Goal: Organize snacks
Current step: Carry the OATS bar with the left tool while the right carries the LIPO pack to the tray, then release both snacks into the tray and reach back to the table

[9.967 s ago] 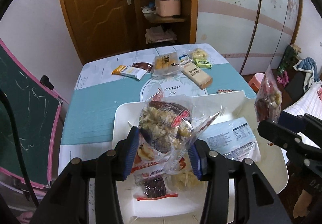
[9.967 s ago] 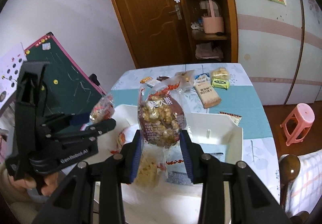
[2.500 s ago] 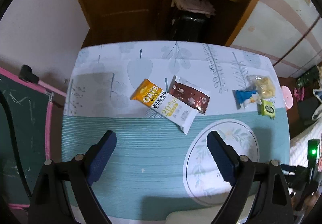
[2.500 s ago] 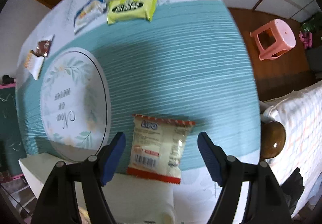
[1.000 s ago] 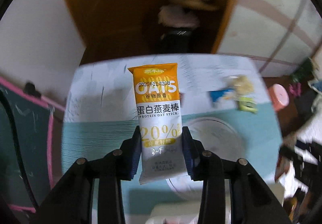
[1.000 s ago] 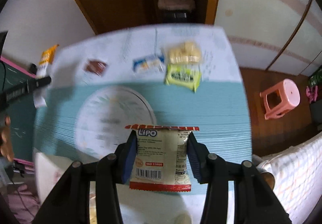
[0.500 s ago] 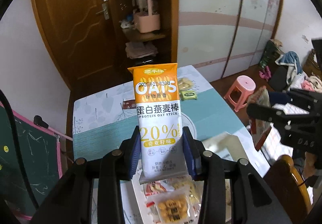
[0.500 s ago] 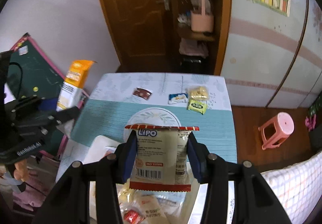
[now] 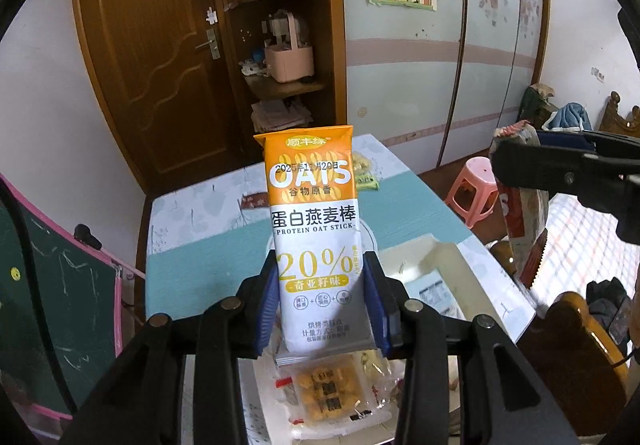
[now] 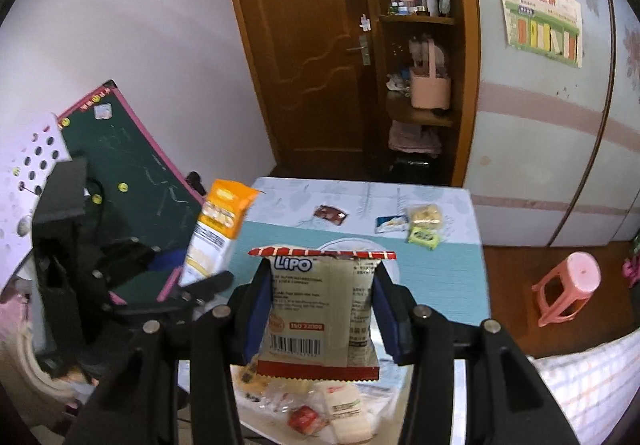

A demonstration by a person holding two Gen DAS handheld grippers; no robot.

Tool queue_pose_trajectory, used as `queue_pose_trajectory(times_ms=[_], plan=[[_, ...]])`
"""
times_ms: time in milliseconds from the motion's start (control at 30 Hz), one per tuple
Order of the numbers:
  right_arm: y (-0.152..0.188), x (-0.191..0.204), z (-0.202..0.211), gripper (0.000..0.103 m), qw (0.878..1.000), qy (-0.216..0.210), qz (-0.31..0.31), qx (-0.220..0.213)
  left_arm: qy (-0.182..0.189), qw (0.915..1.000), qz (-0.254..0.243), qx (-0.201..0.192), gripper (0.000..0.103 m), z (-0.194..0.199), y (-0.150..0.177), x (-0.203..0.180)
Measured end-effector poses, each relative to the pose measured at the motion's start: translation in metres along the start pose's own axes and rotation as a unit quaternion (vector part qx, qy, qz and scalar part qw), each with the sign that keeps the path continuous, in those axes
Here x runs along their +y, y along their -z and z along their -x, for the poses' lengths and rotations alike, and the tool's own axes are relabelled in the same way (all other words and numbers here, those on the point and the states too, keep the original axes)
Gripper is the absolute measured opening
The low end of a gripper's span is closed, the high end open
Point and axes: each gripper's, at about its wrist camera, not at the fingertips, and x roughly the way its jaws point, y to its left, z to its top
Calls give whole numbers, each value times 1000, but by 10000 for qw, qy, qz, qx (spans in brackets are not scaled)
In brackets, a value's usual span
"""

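Both grippers holding snack packs over the tray, small room

Wooden door (image 10: pixel 316 57) and wardrobe (image 9: pixel 440 45) are standing behind the teal-clothed table (image 10: pixel 440 273); white tray (image 9: pixel 472 277) is sitting at its near end. Left gripper (image 9: pixel 324 301) is pinching the oat stick pack (image 9: pixel 316 229), right gripper (image 10: pixel 322 309) is pinching the Lipo pack (image 10: pixel 320 313).

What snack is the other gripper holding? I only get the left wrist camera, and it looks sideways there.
Observer: The right wrist view shows the right gripper shut on a beige Lipo packet with red edges, barcode side facing its camera.
Operator: Is anything hiding behind my oat bar?
Observer: Yes. Your oat bar blocks a blue-and-white packet, which lies on the table beside the yellow snack.
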Motion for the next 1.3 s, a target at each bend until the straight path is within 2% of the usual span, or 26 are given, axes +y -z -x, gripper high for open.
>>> queue_pose_trajectory(times_ms=[167, 333, 467, 633, 700, 733, 767, 833, 900, 1300], plan=[[41, -2, -19, 47, 9996, 149, -236, 63, 73, 9992, 320, 229, 38, -22, 32, -3], [74, -10, -50, 47, 9972, 175, -567, 454, 38, 9977, 402, 536, 38, -50, 56, -10], [91, -11, -68, 47, 9949, 145, -648, 753, 100, 9963, 370, 769, 38, -64, 69, -18], [103, -13, -83, 50, 9924, 382, -636, 985, 5, 9953, 398, 888, 41, -71, 73, -17], [107, -14, -89, 50, 9907, 534, -638, 1079, -67, 9944, 444, 960, 59, -75, 74, -16], [108, -14, -91, 52, 9900, 586, -637, 1112, -89, 9939, 455, 1004, 88, -77, 74, -16], [110, -14, -94, 54, 9890, 693, -639, 1143, -131, 9934, 469, 1038, 102, -78, 75, -15], [113, -15, -96, 66, 9879, 857, -640, 1120, -125, 9931, 507, 1052, 102, -80, 78, -14], [116, -17, -96, 71, 9879, 936, -638, 1063, -112, 9924, 525, 1109, 102, -82, 78, -14], [126, -31, -107, 73, 9833, 725, -1110, 1247, -272, 9916, 472, 1170, 102, -88, 79, -17]])
